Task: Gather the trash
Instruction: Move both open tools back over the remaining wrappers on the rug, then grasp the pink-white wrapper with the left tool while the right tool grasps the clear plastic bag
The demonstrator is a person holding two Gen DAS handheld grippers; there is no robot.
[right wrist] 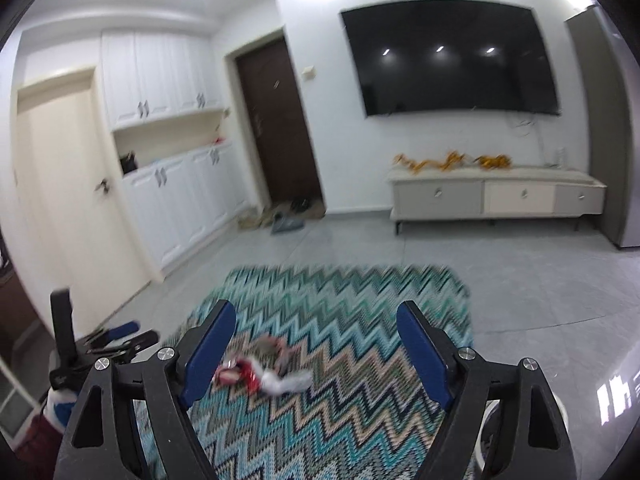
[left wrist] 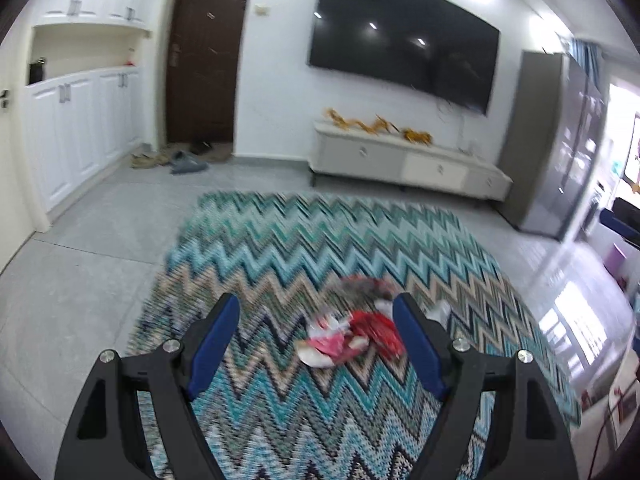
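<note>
Hovering above a zigzag-patterned rug (left wrist: 304, 248), both tools look toward a small heap of crumpled red-and-white wrappers (left wrist: 352, 334) lying on it, low and right of centre in the left wrist view and low and left of centre in the right wrist view (right wrist: 262, 374); the left gripper (left wrist: 316, 344) is spread wide with nothing between its blue pads, the litter just inside its right finger; the right gripper (right wrist: 316, 354) is equally wide and empty, the heap near its left finger; judging by this, the step in hand is the approach to a first pickup; the next move calls for lowering one claw until its fingers straddle the wrappers, then closing; blur hides exactly how many pieces lie there.
</note>
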